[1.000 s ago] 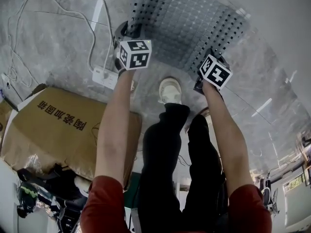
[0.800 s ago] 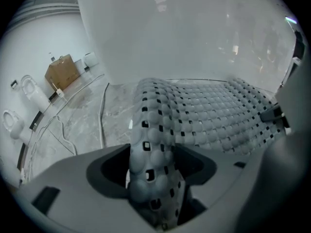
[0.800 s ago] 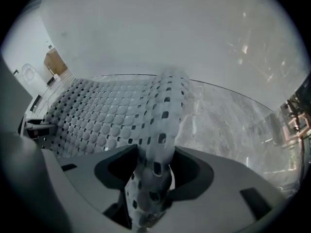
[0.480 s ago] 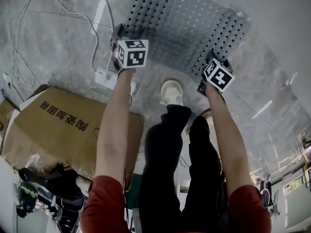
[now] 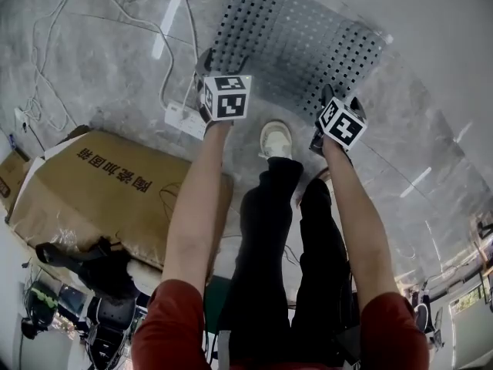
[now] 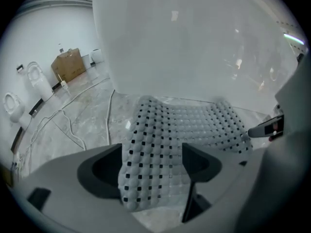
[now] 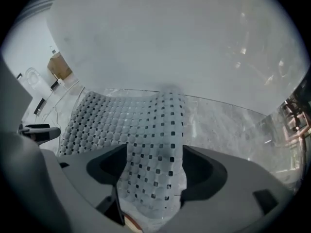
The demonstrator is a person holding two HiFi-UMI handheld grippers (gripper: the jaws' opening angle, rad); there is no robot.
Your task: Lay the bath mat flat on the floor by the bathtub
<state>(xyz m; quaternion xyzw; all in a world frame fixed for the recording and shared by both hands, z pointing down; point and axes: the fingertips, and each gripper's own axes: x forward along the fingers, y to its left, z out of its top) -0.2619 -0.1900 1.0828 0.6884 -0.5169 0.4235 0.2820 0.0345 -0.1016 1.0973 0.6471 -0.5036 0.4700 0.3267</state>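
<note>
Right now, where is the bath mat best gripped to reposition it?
Its two near corners, from the person's side: the bath mat lies with its far edge by the bathtub, while each near corner curls up between the opening jaws of the left gripper and right gripper.

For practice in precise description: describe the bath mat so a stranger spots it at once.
Find the white bathtub. On the grey marble floor at its foot spreads the bath mat. Unlike the cables and cardboard box nearby, it is a pale sheet dotted with small holes.
</note>
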